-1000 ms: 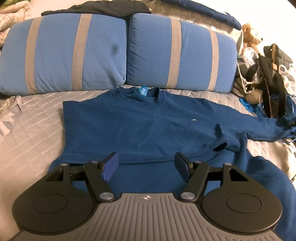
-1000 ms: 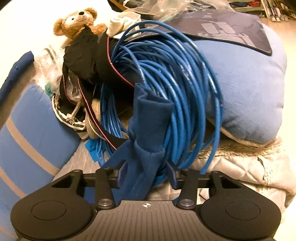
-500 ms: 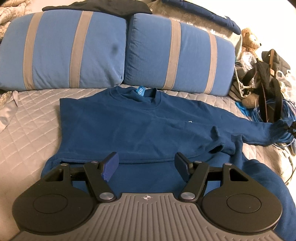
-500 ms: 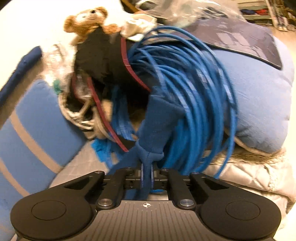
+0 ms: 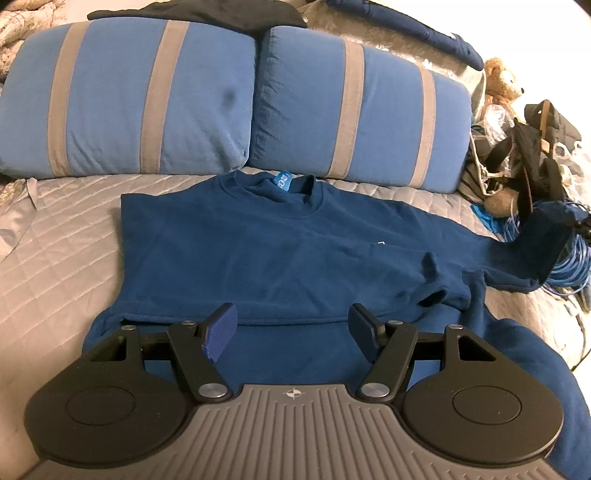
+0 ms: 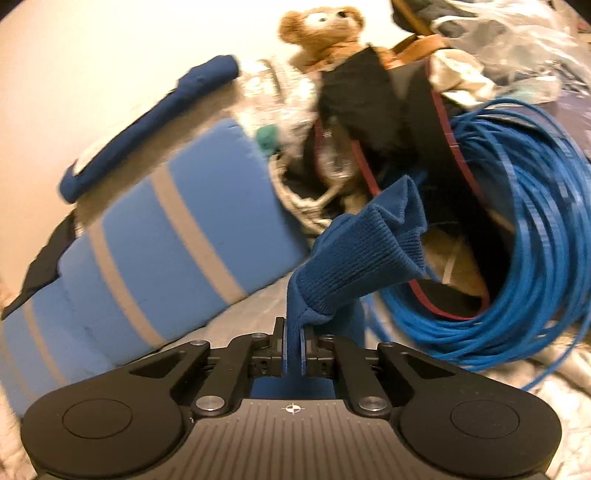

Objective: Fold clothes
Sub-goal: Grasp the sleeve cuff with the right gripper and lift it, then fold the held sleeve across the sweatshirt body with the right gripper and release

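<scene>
We see right gripper [image 6: 293,349] clenched on sweatshirt [image 5: 280,251] cuff [image 6: 369,254], apparently lifted off bed [image 5: 59,236]; left gripper [image 5: 291,325] released above near hem.

- The left wrist view sits low at the foot of the sweater [image 5: 280,243], looking forward and down along its own fingers [image 5: 218,326] toward two pillows [image 5: 362,110] at the head of the bed [image 5: 62,229].
- It takes in the whole sweater, near at the hem, farther at the collar.
- The right wrist view is close in at the bed's right side, tilted, facing the cable coil [image 6: 524,258] and teddy bear [image 6: 325,33].
- The cuff [image 6: 362,251] fills its centre, very near the lens.
- Both views share the cuff [image 5: 554,218], cable coil [image 5: 570,266], teddy bear [image 5: 502,79] and right pillow [image 6: 177,240].
</scene>
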`<state>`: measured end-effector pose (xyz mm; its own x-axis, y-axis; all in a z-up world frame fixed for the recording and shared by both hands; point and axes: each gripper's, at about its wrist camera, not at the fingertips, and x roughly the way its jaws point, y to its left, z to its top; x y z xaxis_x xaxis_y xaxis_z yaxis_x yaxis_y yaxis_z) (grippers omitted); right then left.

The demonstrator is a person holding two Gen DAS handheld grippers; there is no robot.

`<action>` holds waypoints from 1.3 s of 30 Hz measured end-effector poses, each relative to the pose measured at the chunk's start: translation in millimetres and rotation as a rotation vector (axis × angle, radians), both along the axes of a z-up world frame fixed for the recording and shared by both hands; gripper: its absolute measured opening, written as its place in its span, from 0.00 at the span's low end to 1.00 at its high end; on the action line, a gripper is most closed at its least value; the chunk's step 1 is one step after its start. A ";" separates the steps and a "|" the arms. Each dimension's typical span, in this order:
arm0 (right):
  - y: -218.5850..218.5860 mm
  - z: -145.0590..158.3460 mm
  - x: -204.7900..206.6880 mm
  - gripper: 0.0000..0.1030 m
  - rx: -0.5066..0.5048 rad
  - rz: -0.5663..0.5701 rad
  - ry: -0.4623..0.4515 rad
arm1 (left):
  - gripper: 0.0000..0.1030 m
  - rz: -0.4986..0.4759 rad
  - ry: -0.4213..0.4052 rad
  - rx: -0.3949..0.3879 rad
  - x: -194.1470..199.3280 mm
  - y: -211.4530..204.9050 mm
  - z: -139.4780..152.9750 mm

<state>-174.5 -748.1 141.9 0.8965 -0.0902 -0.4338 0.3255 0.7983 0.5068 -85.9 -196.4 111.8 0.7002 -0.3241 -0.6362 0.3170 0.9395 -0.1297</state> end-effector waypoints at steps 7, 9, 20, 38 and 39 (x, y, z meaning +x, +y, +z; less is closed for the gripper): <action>36.7 6.3 13.0 0.08 0.003 0.116 -0.028 | 0.64 0.009 0.000 0.008 -0.4 0.3 0.3; 49.4 6.9 17.5 0.08 -0.004 0.149 -0.031 | 0.64 0.009 -0.003 0.011 -0.5 0.0 0.4; 115.5 -0.4 44.2 0.08 0.009 0.321 -0.041 | 0.64 0.007 -0.006 0.005 -1.0 2.0 0.0; 292.9 -21.6 98.5 0.13 -0.298 0.720 0.079 | 0.64 0.023 0.004 -0.039 0.5 8.8 -0.7; 305.2 -23.8 99.6 0.17 -0.352 0.750 0.112 | 0.64 0.025 0.005 -0.040 0.4 9.4 -0.8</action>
<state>-74.9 -442.9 118.0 0.7258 0.3663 -0.5823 -0.3218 0.9289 0.1833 -85.5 -187.0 111.0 0.7050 -0.3320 -0.6267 0.2929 0.9411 -0.1691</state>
